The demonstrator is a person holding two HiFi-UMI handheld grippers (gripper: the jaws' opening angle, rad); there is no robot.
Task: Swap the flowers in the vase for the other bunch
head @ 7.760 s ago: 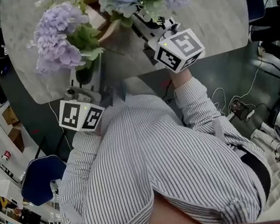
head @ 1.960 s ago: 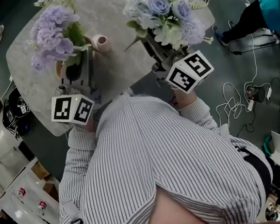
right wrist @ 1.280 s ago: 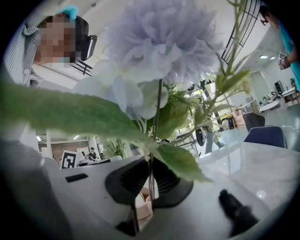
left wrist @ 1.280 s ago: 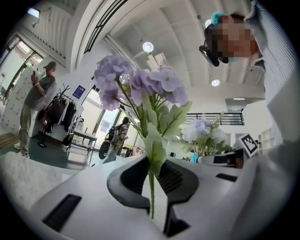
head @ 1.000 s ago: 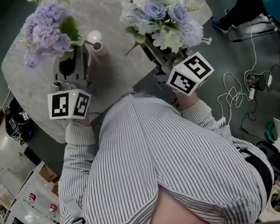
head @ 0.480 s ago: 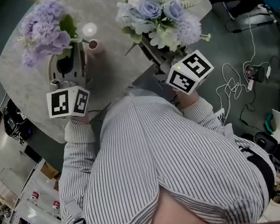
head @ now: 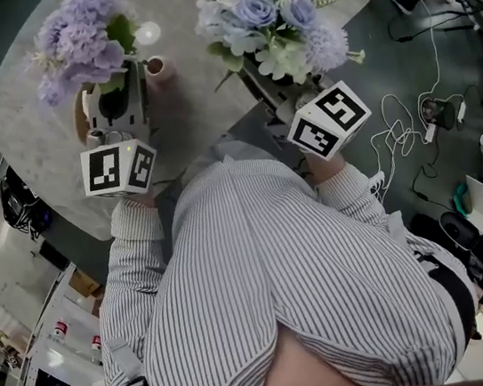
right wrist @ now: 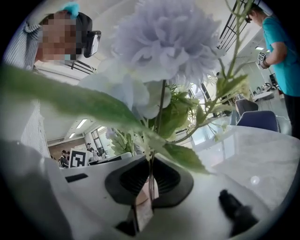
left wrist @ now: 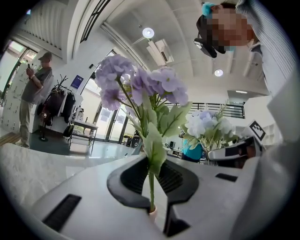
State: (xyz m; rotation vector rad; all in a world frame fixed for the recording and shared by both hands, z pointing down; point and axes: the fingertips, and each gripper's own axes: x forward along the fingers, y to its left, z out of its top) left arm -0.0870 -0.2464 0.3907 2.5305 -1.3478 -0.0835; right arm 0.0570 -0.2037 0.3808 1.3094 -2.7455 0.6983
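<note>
Purple hydrangeas (head: 79,36) stand upright at the left, their green stem pinched tight between the jaws of my left gripper (head: 115,98) above the marble table (head: 33,120). Just right of that gripper, the small pink vase (head: 155,66) sits on the tabletop. Farther right, my right gripper (head: 273,93) is clamped on the stems of the blue-and-white bouquet (head: 269,13), near the table's edge.

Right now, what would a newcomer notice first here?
Two flower bunches held over the marble table: a purple bunch at the head view's left, clamped by its stem in the left gripper, and a blue-and-white bouquet at right in the right gripper. A pink vase stands between them.
</note>
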